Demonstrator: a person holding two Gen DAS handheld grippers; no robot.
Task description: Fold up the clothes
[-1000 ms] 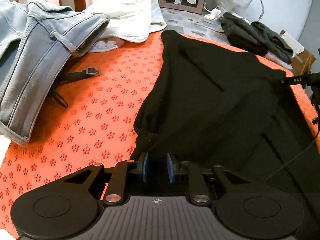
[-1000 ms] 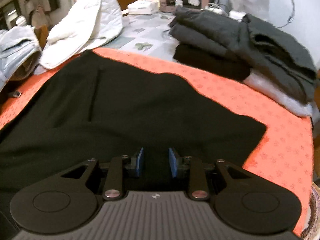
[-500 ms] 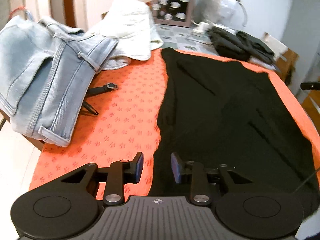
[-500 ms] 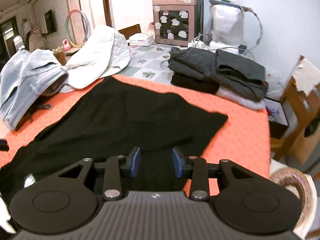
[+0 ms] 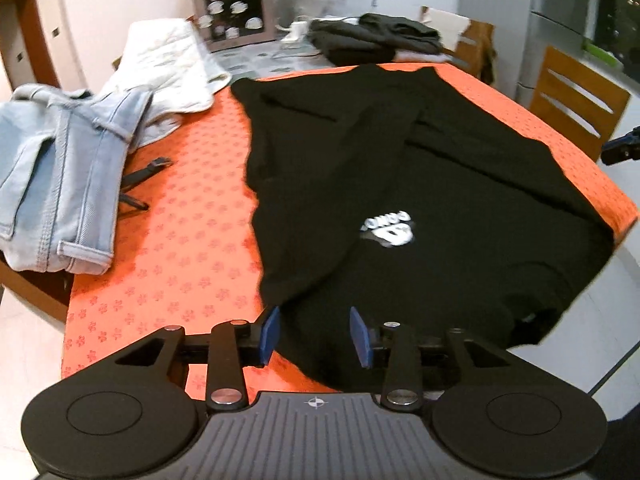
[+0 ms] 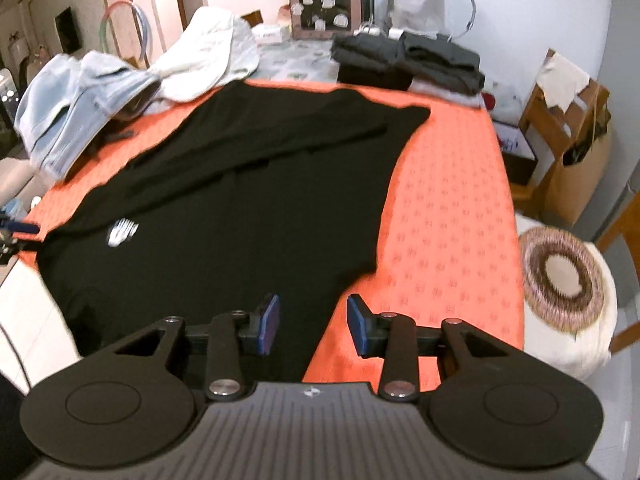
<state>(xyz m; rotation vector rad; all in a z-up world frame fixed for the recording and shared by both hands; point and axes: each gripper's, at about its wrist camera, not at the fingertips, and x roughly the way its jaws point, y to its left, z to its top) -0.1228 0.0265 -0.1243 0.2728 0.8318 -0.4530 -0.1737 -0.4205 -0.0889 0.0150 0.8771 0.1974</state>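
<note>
A black T-shirt (image 5: 380,168) with a small white logo (image 5: 387,231) lies spread flat on the orange patterned tablecloth (image 5: 192,216); it also shows in the right wrist view (image 6: 240,184). My left gripper (image 5: 314,336) is open and empty, raised above the shirt's near edge. My right gripper (image 6: 312,324) is open and empty, raised above the shirt's near right edge.
Light blue jeans (image 5: 60,168) and a white quilted garment (image 5: 164,64) lie at the left. A stack of folded dark clothes (image 6: 408,60) sits at the far end. A black strap (image 5: 144,172) lies beside the jeans. Wooden chairs (image 5: 576,100) and a woven stool (image 6: 560,276) stand to the right.
Both grippers have opened, let go of the shirt and pulled back and up from the table. The shirt now lies flat with its logo showing.
</note>
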